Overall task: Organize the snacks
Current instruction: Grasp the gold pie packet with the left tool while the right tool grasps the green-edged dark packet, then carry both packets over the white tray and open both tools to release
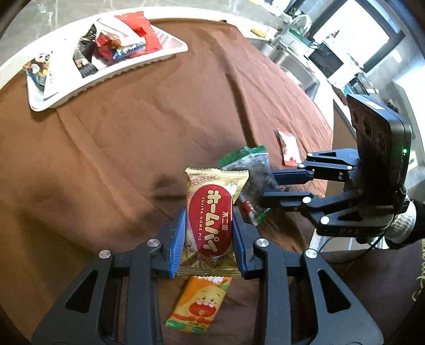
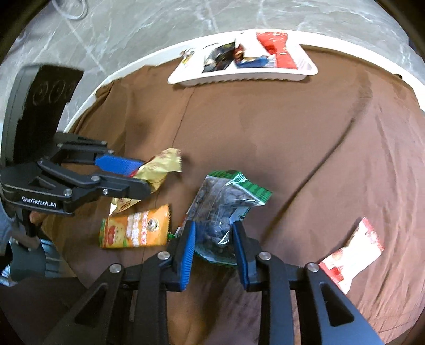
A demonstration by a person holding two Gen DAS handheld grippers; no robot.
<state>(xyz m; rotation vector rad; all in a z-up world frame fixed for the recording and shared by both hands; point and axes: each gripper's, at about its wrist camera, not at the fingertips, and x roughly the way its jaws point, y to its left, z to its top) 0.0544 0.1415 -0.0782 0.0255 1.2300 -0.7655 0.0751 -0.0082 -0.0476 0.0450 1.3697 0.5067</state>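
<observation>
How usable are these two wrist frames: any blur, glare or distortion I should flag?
Left wrist view: strong fisheye bending, gold pie packet sharp in the left gripper, window blown out, right gripper and its green packet slightly smeared. Right wrist view: same bending, white tray and left gripper soft, green packet in the right gripper fairly clear.

A brown cloth (image 1: 132,138) covers the table beside bright windows (image 1: 364,24).

a brown cloth (image 1: 132,138) covers the white worktop (image 2: 87,100). on it lie a white tray (image 1: 111,77) of snacks, an orange packet (image 1: 198,305) and a red-and-white packet (image 1: 289,148).
</observation>
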